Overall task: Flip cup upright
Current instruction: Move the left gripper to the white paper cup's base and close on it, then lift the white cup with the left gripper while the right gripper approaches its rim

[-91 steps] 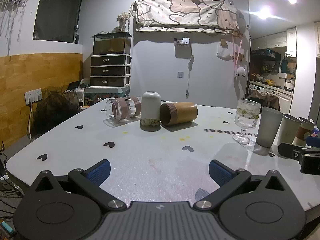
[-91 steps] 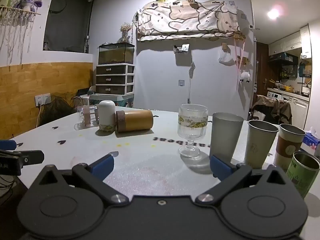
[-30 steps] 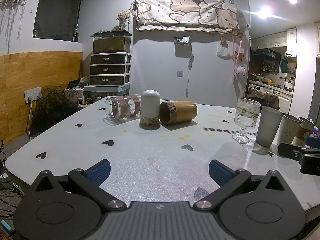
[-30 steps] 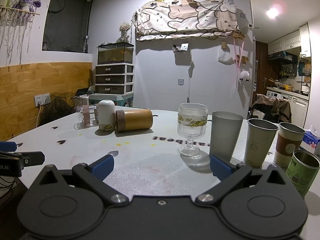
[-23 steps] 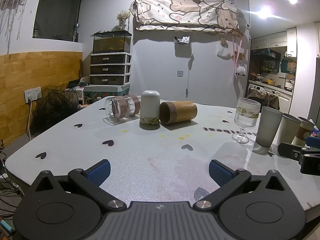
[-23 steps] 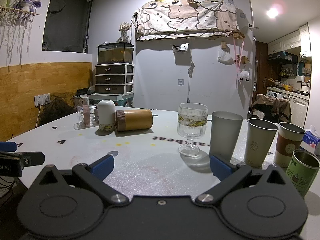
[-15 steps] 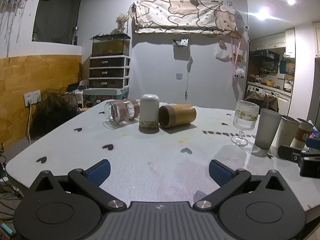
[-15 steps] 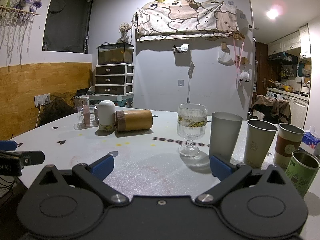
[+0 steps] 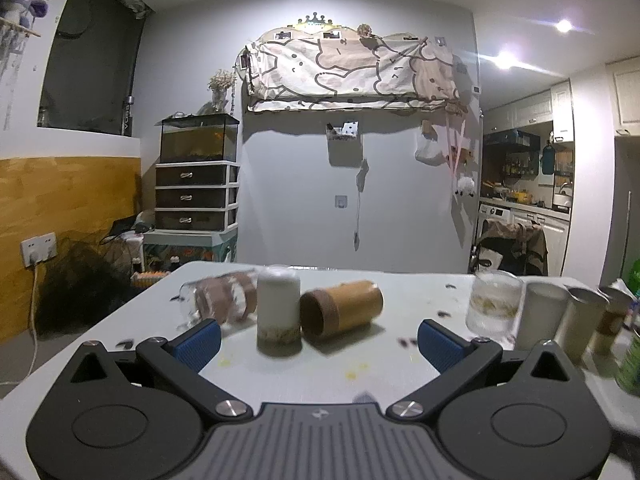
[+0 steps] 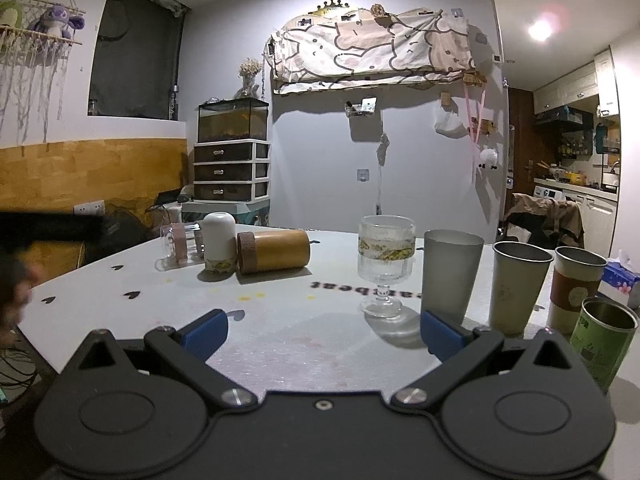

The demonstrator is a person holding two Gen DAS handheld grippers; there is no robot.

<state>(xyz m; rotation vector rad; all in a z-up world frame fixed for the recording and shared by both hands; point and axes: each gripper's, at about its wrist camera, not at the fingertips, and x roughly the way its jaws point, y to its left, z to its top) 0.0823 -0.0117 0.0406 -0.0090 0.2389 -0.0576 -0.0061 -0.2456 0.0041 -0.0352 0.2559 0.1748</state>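
Note:
A brown bamboo cup lies on its side on the white table, mouth toward me; it also shows in the right wrist view. A white cup stands upside down just left of it, also seen from the right. A clear glass lies on its side further left, also visible at the right. My left gripper is open and empty, close in front of these cups. My right gripper is open and empty, over the table's near part.
A stemmed glass, a grey tumbler, a steel cup, a sleeved paper cup and a green can stand upright at the right. The left arm shows blurred at the left edge.
My left gripper has moved forward toward the lying and upturned cups, which now look larger and blurred. The right gripper has held still.

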